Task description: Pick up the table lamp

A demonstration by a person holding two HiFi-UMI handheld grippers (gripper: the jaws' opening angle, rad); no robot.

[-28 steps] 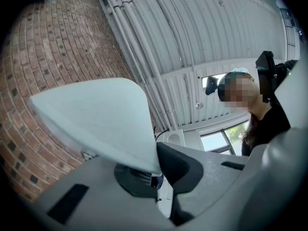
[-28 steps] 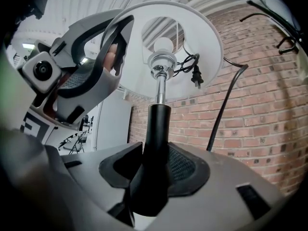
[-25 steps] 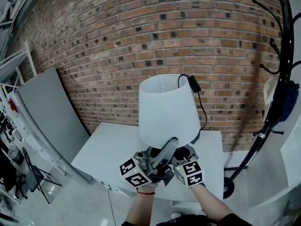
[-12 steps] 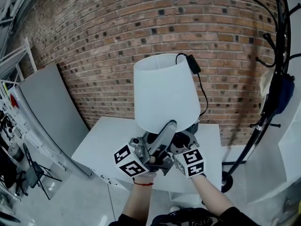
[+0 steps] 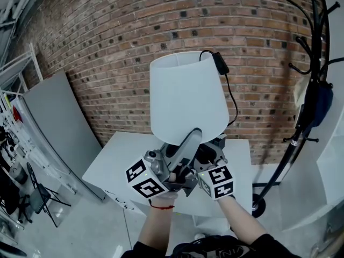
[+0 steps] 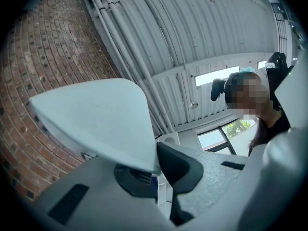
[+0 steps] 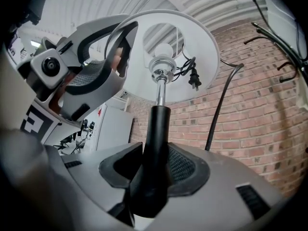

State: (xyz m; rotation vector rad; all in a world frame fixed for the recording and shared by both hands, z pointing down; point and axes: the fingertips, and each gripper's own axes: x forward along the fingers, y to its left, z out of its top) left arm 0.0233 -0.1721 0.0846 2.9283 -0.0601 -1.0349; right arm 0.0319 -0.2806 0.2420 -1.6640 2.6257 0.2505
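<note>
**A:** So, where does the white table lamp [image 5: 187, 98] with its tapered shade sit against our jaws?

**B:** We hold it in two places. Our left gripper [image 6: 155, 165] has its jaws almost together on the lower rim of the shade [image 6: 96, 117]. The thin wall runs in between the dark pads, and the rest of the shade spreads up and to the left of them.

**A:** And our right gripper [image 7: 153, 177]?

**B:** Its jaws are closed on the round black stem [image 7: 156, 129], with one finely textured black pad pressing on each side. The stem rises straight up from between them.

**A:** What do we see of the materials?

**B:** The shade is smooth, matte and white, though we cannot tell whether it is cloth or plastic. The stem is dull black and widens slightly towards the jaws. Above it comes a thin polished chrome neck [image 7: 159, 85], then a round white bulb [image 7: 164, 49] inside the shade. A black cord with a plug [image 7: 194, 78] hangs beside the bulb, up beyond the right jaws.

**A:** And the base?

**B:** We cannot make it out because our grippers cover it in the head view.

**A:** What lies around the jaws?

**B:** A flat white table [image 5: 115, 165] lies below both pairs. A rough red brick wall [image 5: 107, 47] stands beyond them. A black metal coat stand [image 5: 309, 90] with curved hooks is well off to the right of the right jaws.
</note>
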